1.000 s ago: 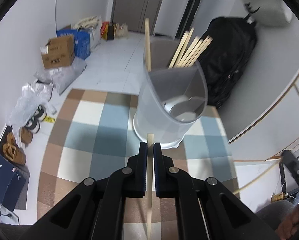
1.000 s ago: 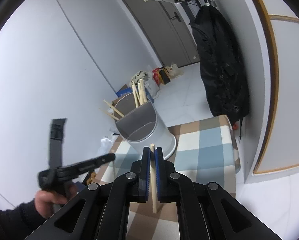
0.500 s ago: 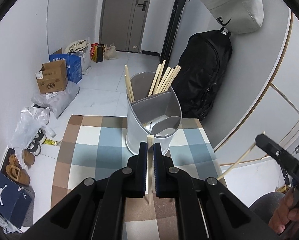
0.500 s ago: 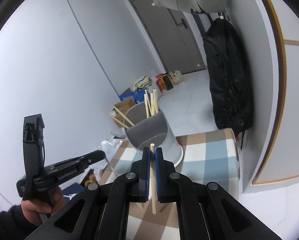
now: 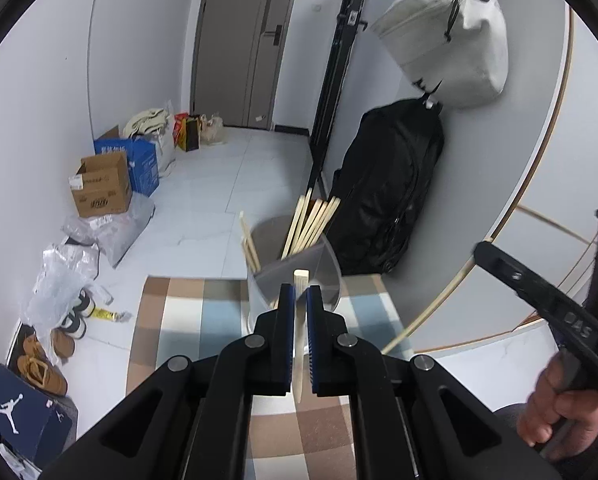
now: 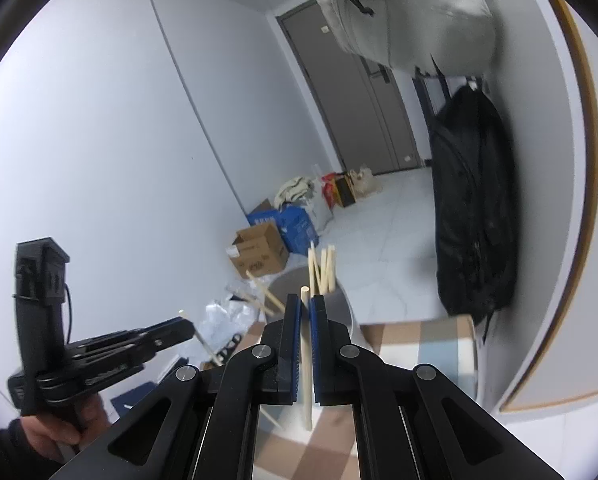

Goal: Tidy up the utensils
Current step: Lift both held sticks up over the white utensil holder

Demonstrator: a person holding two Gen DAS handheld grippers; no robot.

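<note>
Pinching one chopstick (image 5: 300,344) each, both jaws hang above holder (image 5: 323,276).

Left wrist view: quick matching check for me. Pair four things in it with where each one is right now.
Things:
1. chopstick
2. holder
3. black backpack
4. cardboard box

Places:
A. on the floor by the left wall
B. clamped between the left gripper's fingers
C. on the checked cloth, holding more sticks
D. leaning against the wall behind the holder, under a pale bag

Pairs: 1-B, 2-C, 3-D, 4-A
</note>
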